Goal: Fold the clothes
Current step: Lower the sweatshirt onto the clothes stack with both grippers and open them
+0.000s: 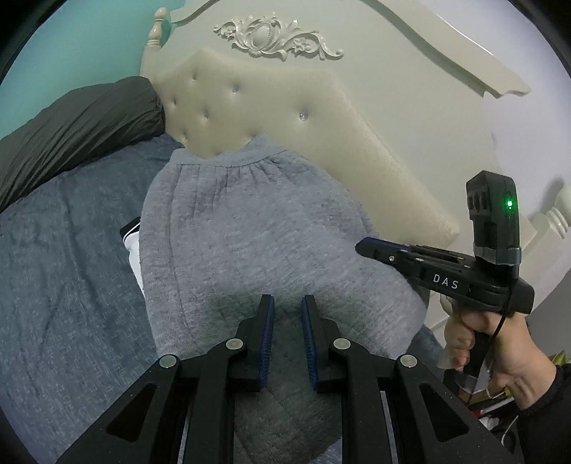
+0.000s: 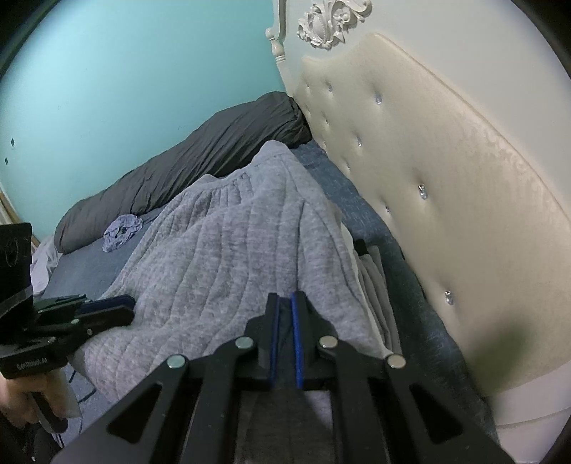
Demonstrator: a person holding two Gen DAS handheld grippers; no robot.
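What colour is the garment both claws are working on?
Heathered light grey garment with faint quilted lines, gathered at its far end; clearest in the right wrist view.

Pretty clearly somebody's bedroom at home. A big cream headboard (image 2: pixel 446 200) is running along the far right side, tufted padding with little sparkly buttons, and a carved floral crest (image 1: pixel 276 37) is sitting on the frame above it, with a turned bedpost (image 1: pixel 158 26) sticking up at the far corner. A blue-grey bedspread (image 1: pixel 60 271) is covering the mattress, a dark grey duvet roll (image 2: pixel 185 167) is lying against the teal wall (image 2: pixel 125 78) on the far left, and a grey quilted garment (image 1: pixel 246 228) is lying across the bed, so it's looking lived-in.
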